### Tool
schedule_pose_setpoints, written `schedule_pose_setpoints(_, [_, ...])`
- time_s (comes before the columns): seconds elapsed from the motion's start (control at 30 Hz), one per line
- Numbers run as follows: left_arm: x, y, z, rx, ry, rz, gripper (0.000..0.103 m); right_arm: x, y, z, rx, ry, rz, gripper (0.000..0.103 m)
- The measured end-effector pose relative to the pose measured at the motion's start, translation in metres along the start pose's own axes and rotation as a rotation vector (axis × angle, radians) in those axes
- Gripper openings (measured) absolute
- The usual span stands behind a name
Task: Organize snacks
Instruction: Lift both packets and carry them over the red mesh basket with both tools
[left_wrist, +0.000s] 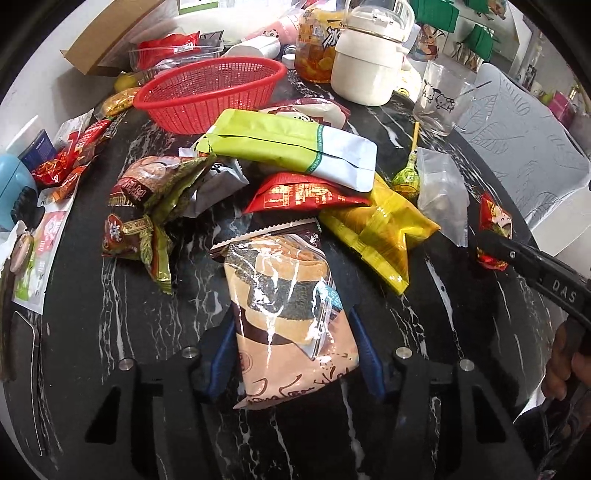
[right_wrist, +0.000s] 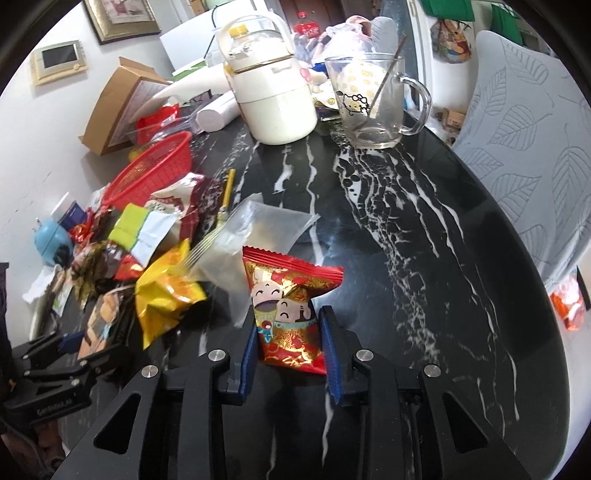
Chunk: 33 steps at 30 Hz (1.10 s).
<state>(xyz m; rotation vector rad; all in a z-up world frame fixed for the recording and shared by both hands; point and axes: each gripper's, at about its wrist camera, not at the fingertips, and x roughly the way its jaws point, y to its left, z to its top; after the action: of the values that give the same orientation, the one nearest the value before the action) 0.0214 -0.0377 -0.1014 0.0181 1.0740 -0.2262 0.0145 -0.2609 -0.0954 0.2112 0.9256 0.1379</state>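
Left gripper (left_wrist: 291, 354) has its jaws closed on a tan-and-brown striped cake packet in clear plastic (left_wrist: 291, 314), at 6 o'clock in left wrist view, low over the black marble table w/ white veins (left_wrist: 92, 314). Right gripper (right_wrist: 288, 339) pinches a small red foil snack pouch w/ cartoon faces (right_wrist: 291, 310) at 6 o'clock in its own view. Loose snack pile sits just beyond: yellow crinkly bag (left_wrist: 384, 229), lime-green-and-white pouch (left_wrist: 288, 147). Red plastic mesh basket (left_wrist: 207, 92) at 11 o'clock, nothing visible inside. Clear glass mug w/ cat print (right_wrist: 373, 103) at 12 holds a thin stick. Cream lidded pot (right_wrist: 269, 99) stands beside it.
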Motion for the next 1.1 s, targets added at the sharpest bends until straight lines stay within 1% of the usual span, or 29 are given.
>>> schedule_pose_setpoints(0.2, [-0.010,0.002,-0.005,0.010,-0.022,-0.021,0.056,-0.010,0.012,-0.012,-0.017,0.024,0.038,0.030])
schedule_pose_setpoints(0.37, [-0.020,0.009,-0.011,-0.004,-0.040,-0.037,0.056,-0.013,0.026,-0.022,-0.044,0.048,0.062,0.030])
schedule_pose_setpoints(0.57, [-0.036,0.019,-0.014,-0.025,-0.082,-0.040,0.056,-0.016,0.049,-0.028,-0.086,0.061,0.102,0.030])
schedule_pose_setpoints(0.8, [-0.057,0.032,-0.011,-0.048,-0.142,-0.029,0.056,-0.017,0.075,-0.025,-0.142,0.061,0.153,0.030])
schedule_pose_setpoints(1.1, [-0.082,0.042,0.002,-0.059,-0.226,-0.034,0.056,-0.019,0.109,-0.005,-0.225,0.036,0.226,0.030])
